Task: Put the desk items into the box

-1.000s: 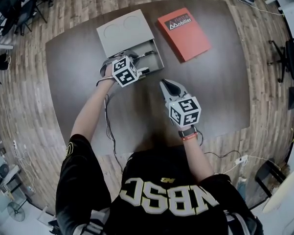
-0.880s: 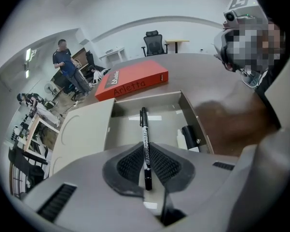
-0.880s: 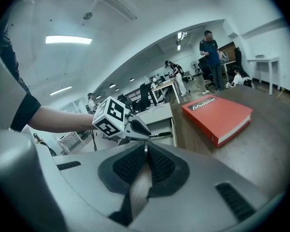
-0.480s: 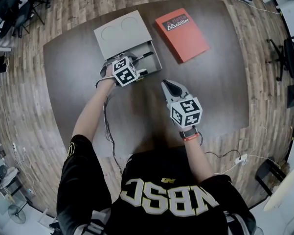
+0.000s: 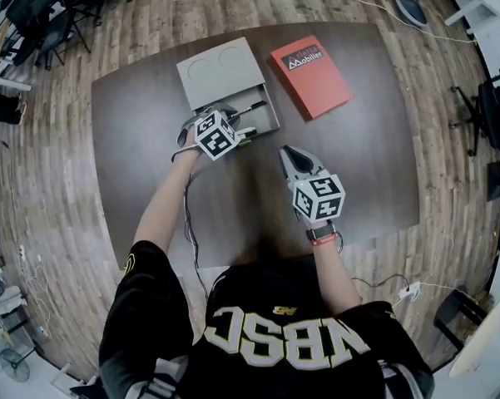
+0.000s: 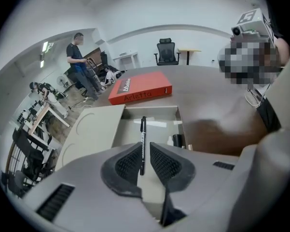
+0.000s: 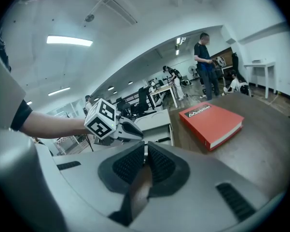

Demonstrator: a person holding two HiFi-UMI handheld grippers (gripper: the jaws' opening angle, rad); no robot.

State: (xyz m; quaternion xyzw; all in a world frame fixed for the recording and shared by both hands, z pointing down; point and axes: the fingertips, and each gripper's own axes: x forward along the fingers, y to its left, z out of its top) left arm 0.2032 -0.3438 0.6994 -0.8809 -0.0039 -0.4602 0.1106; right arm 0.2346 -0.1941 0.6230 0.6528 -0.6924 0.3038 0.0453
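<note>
A grey box (image 5: 270, 115) stands open on the brown table, its lid (image 5: 219, 67) folded back behind it. A black pen (image 6: 143, 134) lies lengthwise in the tray, also seen from above as the pen (image 5: 250, 106). My left gripper (image 5: 233, 127) is at the tray's near edge. In the left gripper view the left gripper (image 6: 145, 146) has its jaws a narrow slit apart, and the pen's near end shows in that slit without the pads pressing it. My right gripper (image 5: 293, 158) hovers over the table right of the box. The right gripper (image 7: 145, 150) is shut and holds nothing.
A red binder (image 5: 310, 73) lies flat to the right of the box. Small dark and white items (image 6: 177, 140) sit in the tray's right corner. Office chairs (image 5: 491, 98) and cables ring the table, and people (image 6: 79, 62) stand further back in the room.
The head view has shifted, so box and binder sit lower in the frame. Both grippers stay where they were relative to the box and the pen has not moved.
</note>
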